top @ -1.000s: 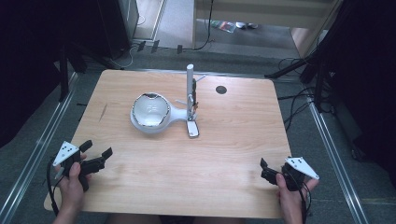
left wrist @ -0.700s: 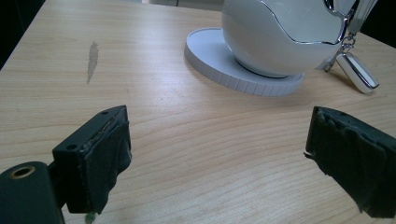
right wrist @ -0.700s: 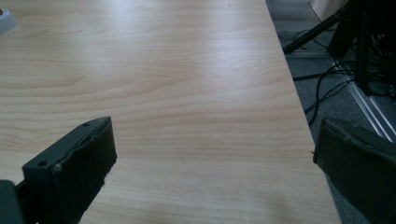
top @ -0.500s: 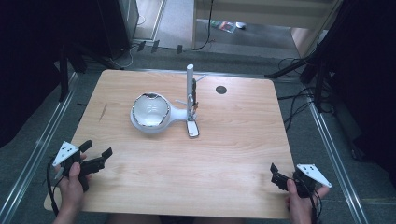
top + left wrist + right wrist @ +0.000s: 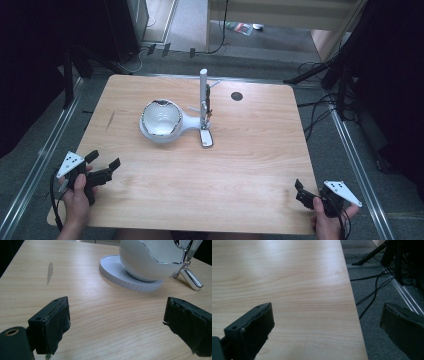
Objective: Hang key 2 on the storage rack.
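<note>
A white rounded bowl (image 5: pixel 161 119) with a chrome rim sits on a white disc base at the table's middle back. Beside it rises a white post (image 5: pixel 203 92), from which a silver key fob (image 5: pixel 206 138) hangs on a short chain down to the wood. My left gripper (image 5: pixel 104 159) stands open near the front left corner, aimed at the bowl (image 5: pixel 152 257) and fob (image 5: pixel 192 278), well short of both. The left gripper (image 5: pixel 117 325) holds nothing. My right gripper (image 5: pixel 300 191) is open at the front right corner. In its own view the right gripper (image 5: pixel 327 332) straddles the table's edge.
The wooden table (image 5: pixel 250 165) has a small black round hole (image 5: pixel 236 96) at the back right and a faint grey smear (image 5: pixel 50 271) on the left. Cables (image 5: pixel 372 292) and metal rails lie on the grey floor beyond the right edge.
My right gripper has drawn back and to the right, toward the front right corner. The left gripper, bowl and fob have stayed put.
</note>
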A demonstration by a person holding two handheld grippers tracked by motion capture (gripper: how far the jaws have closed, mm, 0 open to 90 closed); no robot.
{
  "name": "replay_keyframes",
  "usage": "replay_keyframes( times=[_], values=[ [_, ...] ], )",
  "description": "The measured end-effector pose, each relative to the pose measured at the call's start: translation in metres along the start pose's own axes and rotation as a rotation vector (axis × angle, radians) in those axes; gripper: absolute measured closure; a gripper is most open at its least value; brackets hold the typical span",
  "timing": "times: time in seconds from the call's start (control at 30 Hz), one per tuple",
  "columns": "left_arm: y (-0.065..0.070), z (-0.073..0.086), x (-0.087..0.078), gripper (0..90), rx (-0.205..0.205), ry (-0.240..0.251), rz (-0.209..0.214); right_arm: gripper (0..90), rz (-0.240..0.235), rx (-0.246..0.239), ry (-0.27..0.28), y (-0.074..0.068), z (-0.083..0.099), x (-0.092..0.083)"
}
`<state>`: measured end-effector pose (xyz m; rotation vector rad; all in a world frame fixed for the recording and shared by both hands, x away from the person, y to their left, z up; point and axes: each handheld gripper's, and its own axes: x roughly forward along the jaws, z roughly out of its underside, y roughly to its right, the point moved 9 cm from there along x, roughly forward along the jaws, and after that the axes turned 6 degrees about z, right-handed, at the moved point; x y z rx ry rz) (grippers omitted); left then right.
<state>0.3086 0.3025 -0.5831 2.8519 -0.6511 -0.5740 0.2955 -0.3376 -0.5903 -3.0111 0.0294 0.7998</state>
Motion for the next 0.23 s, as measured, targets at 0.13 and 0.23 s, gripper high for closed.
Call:
replay_keyframes(
  times=[0.13, 0.23],
  values=[
    [0.0002, 0.0004, 0.0007, 7.3, -0.002, -0.009, 0.008, 0.0, -0.001, 0.001, 0.005, -0.0014, -0.0002, -0.0009],
    [0.0008, 0.0009, 0.0021, 7.3, 0.010, -0.021, 0.010, 0.0, -0.004, -0.005, 0.006, -0.0013, -0.0006, 0.0002]
  ],
)
